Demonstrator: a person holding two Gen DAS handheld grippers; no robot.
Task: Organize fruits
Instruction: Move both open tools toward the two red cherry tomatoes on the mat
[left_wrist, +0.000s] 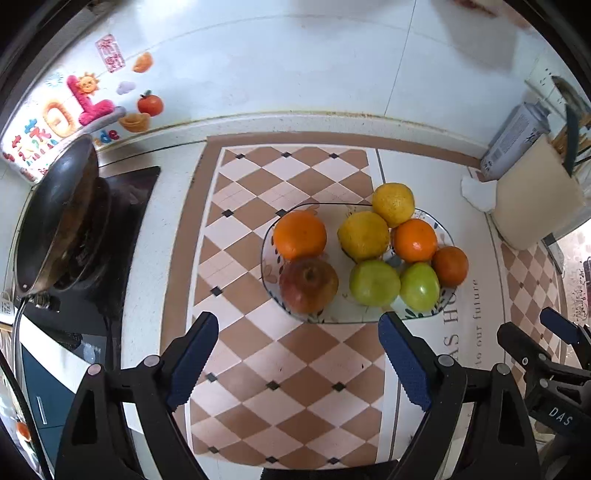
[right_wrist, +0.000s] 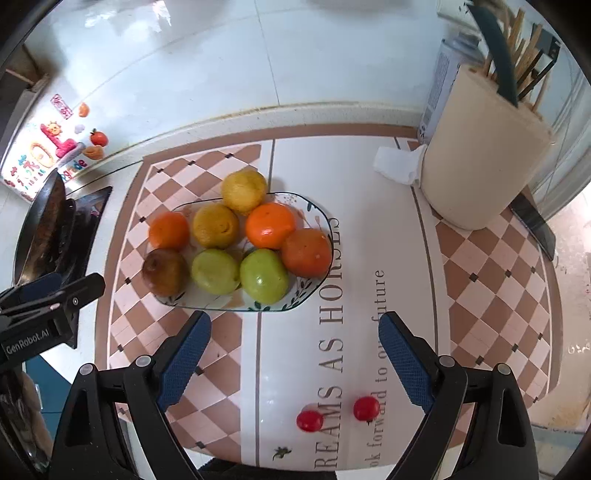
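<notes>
Both tools empty, jaws wide: the left gripper (left_wrist: 299, 354) and the right gripper (right_wrist: 293, 354) hang above the counter, pointing steeply down, nothing between the pads. The plate (right_wrist: 314, 210) with eight fruits lies just ahead of both tools, long axis running left to right, while two small red tomatoes (right_wrist: 309, 421) sit loose on the mat directly under the right gripper, between its fingers in that view. Judgement: the tomatoes are the stragglers; right hand is nearer, and needs only a short drop.

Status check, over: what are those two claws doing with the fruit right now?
Left gripper, right gripper: open, empty. Eight fruits on plate. Two cherry tomatoes loose on mat. Nothing blocking.
</notes>
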